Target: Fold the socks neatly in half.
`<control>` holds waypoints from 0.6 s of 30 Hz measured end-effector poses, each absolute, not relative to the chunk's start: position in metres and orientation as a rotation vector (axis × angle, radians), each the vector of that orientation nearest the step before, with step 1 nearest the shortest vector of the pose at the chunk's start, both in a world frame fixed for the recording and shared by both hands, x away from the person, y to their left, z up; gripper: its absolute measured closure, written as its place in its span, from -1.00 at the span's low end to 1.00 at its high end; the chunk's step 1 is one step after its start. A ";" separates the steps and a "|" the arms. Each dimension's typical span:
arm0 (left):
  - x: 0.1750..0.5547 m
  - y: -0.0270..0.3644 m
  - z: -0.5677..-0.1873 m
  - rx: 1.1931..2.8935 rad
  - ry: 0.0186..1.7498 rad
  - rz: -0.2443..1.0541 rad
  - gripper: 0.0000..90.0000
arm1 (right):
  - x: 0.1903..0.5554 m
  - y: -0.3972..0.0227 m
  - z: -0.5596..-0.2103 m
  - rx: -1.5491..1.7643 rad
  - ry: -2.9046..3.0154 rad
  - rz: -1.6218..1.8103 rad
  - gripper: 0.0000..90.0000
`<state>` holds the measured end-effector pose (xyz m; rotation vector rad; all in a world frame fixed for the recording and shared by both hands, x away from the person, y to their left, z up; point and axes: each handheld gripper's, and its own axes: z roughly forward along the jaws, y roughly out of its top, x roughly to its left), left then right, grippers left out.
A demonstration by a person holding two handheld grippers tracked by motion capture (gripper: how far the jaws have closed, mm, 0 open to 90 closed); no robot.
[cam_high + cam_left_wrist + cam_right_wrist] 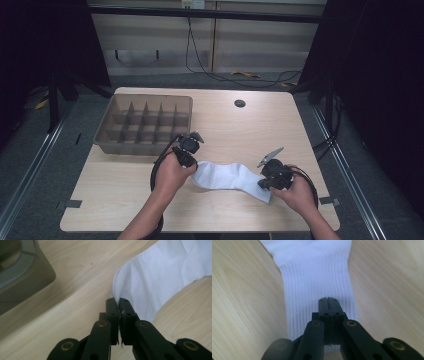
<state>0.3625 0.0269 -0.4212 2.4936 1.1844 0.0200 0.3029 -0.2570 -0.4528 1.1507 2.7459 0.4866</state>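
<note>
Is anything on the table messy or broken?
Nothing looks broken or spilled. The white sock lies a bit crumpled across the table, pinched at one end by the left gripper; the right gripper is shut over its ribbed end. The divided tray sits straight.

Each hand carries a matte black two-jaw gripper, the left gripper (pixel 190 159) and the right gripper (pixel 265 183), both topped by a grey three-cornered plate. Black cables loop back along the bare, sleeveless forearms. The flat black linkage bars have brass-coloured pivot pins, and the slim fingers (pixel 111 307) show small recessed screws.
</note>
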 end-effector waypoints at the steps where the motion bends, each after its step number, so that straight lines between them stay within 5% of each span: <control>1: 0.362 0.027 -0.420 2.489 1.179 0.009 0.95 | 0.304 -0.254 -0.451 1.146 2.748 0.510 1.00; 18: 0.365 0.033 -0.417 2.415 1.177 -0.046 0.94 | 0.334 -0.196 -0.467 1.137 2.779 0.681 1.00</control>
